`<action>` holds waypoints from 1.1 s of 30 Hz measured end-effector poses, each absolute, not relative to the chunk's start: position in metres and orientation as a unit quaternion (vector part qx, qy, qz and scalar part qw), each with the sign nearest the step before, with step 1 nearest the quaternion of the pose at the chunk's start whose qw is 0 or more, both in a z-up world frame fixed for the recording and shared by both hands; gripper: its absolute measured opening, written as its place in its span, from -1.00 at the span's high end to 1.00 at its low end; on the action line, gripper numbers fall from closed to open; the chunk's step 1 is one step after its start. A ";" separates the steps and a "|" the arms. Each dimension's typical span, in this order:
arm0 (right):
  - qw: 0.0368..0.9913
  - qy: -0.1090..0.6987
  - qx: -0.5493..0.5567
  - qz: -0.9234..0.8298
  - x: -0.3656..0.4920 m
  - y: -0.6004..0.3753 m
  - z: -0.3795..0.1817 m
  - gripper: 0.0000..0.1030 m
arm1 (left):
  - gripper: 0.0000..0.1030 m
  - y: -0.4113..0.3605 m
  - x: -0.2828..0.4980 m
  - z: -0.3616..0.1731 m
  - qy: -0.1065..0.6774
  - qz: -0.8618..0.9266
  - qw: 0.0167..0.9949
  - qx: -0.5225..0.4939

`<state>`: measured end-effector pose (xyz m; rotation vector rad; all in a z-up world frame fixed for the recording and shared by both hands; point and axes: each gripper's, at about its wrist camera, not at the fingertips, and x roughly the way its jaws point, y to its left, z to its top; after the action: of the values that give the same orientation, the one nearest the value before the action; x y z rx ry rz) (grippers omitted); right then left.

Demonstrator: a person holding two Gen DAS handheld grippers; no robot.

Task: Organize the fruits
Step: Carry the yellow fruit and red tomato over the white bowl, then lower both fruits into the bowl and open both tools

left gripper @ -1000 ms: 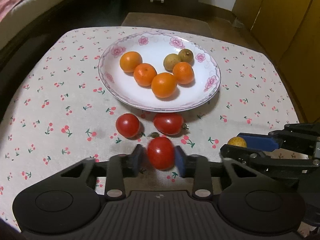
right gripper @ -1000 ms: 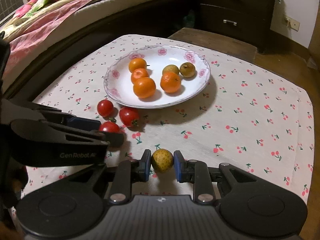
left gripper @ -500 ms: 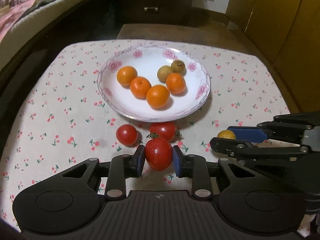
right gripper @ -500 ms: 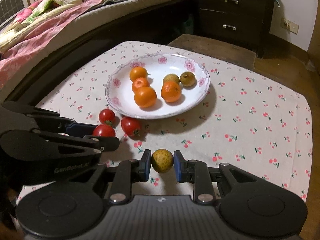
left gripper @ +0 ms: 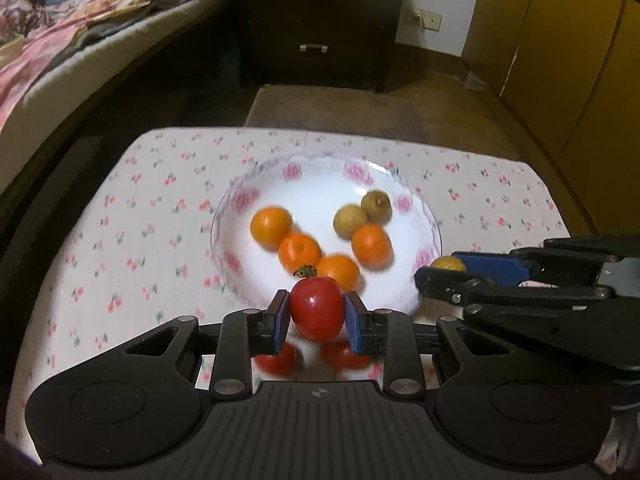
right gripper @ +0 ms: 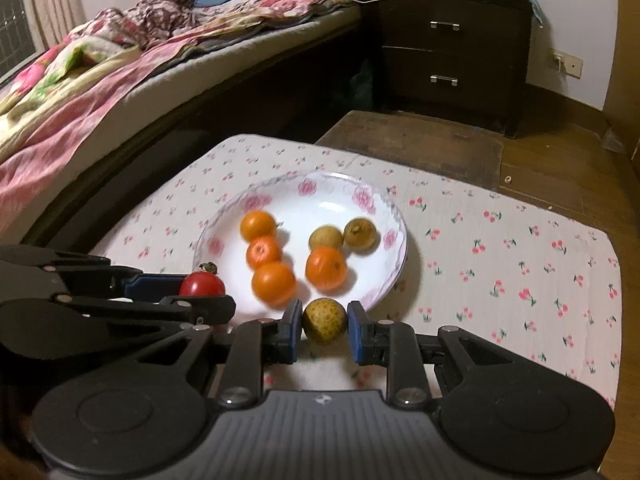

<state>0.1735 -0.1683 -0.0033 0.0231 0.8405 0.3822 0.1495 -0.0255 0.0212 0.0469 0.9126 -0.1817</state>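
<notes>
Both grippers loaded, held at plate edge

Currently a red tomato (left gripper: 317, 314) is clamped in the left gripper (left gripper: 317, 322), blue pads (left gripper: 281, 324) closed to the fruit's width and pressed on both its sides, green stem up. The tomato is held clear of the worktop (left gripper: 132, 216), just short of the near rim of the flowered plate (left gripper: 240, 204). Two more tomatoes (left gripper: 278, 362) are seen blurred on the cloth below the jaws.

A yellow-brown speckled fruit (right gripper: 324, 321) is pinched in the right gripper (right gripper: 324, 334), pads touching both sides, jaws narrowed to its width. It is held at the plate's near rim, right of the left gripper.

Four oranges (right gripper: 273, 283) and two brownish fruits (right gripper: 361, 234) are lying in the plate, oranges left and centre, brownish pair toward the far right.

No readable writing is made out on either gripper; only a small round logo (right gripper: 321, 399) is seen on the ribbed body. Cherry print is noted on the cloth.
</notes>
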 end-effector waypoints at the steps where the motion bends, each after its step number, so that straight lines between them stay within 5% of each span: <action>1: 0.895 0.406 0.012 0.183 0.177 -0.168 -0.004 0.41 | 0.28 -0.026 0.153 0.020 0.440 -0.086 0.894 0.025; 24: 0.888 0.415 0.054 0.192 0.229 -0.168 -0.024 0.39 | 0.29 -0.017 0.196 0.008 0.442 -0.072 0.894 0.003; 33: 0.890 0.413 0.066 0.183 0.230 -0.172 -0.022 0.39 | -0.04 -0.015 0.196 0.009 0.445 -0.065 0.893 0.003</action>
<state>0.2297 -0.1724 -0.0221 0.1378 0.8571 0.3807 0.1963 -0.0155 0.0092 0.0059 0.9223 -0.1354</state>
